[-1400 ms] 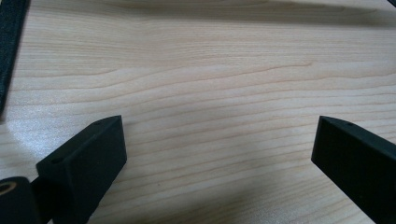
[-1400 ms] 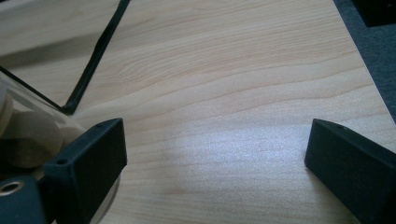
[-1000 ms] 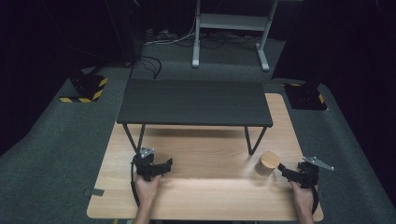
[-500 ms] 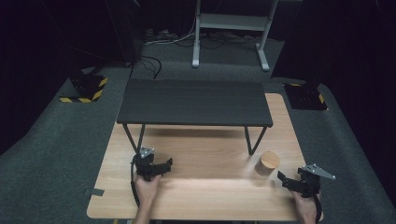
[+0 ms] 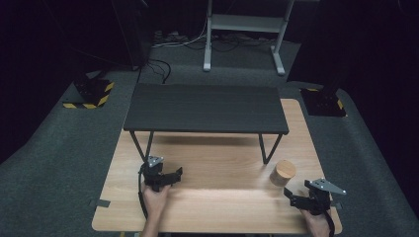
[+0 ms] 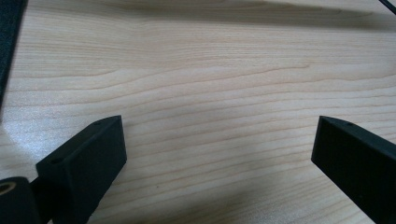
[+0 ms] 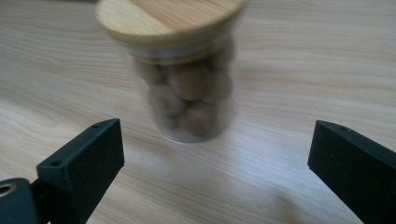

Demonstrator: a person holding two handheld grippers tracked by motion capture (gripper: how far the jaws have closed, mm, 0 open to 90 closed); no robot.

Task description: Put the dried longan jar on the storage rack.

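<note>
A small glass jar (image 5: 282, 172) with a wooden lid stands on the wooden table (image 5: 222, 207) at the right; in the right gripper view the jar (image 7: 184, 84) holds round brown nuts. My right gripper (image 5: 292, 198) is open just in front of the jar, its jaws wide apart and clear of it (image 7: 215, 172). My left gripper (image 5: 174, 175) rests on the table at the left, open, with bare wood between its jaws (image 6: 219, 163).
A low black bench (image 5: 205, 107) on thin metal legs stands across the back half of the table. Dark carpet surrounds the table. A metal stand (image 5: 242, 29) and yellow-black striped feet (image 5: 89, 96) sit on the floor beyond.
My right gripper has drawn back from the jar toward the table's front edge. The jar and the left gripper have stayed in place.
</note>
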